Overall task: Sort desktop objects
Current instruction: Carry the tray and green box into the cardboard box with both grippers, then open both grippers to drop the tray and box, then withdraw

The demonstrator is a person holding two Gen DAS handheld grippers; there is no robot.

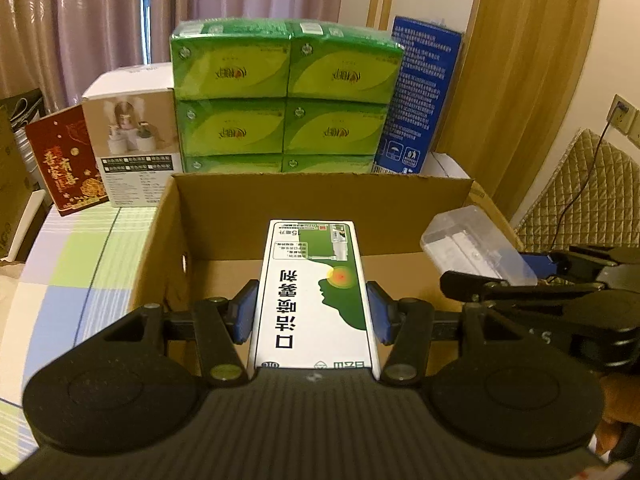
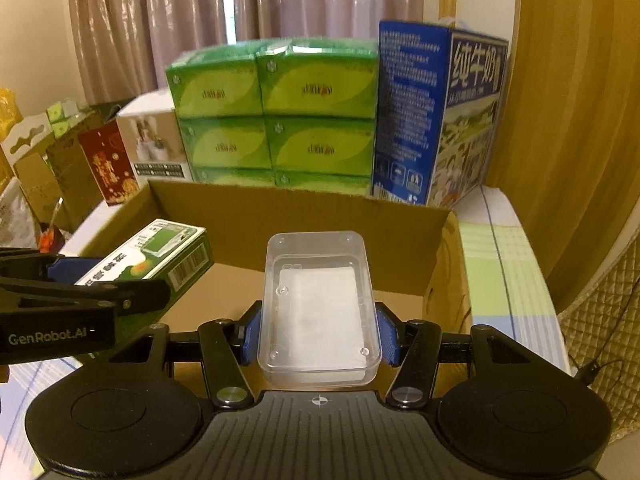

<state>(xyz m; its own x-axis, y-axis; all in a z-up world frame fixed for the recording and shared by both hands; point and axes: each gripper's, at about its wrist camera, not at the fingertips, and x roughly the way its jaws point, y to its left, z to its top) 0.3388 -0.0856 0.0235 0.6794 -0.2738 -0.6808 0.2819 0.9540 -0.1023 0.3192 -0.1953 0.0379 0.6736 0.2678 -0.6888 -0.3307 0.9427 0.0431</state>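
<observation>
Spray box (image 1: 316, 292) "15" gripped by left fingers (image 1: 246, 312); right fingers (image 2: 386, 334) grip clear case (image 2: 318, 304).

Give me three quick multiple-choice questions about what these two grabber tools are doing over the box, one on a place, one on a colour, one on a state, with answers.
1. Where are both held items?
A. Above the open cardboard box
B. On the floor
C. On top of the tissue packs

2. What colour is the stack of tissue packs behind the box?
A. Red
B. Green
C. Black

3. How is the left gripper?
A. Empty
B. Out of sight
C. Shut on a white-and-green carton

Answers:
1 A: the white-and-green carton and clear plastic case hang over the cardboard box.
2 B: the tissue packs are green.
3 C: the left gripper clamps the carton; the right gripper clamps the case.
</observation>
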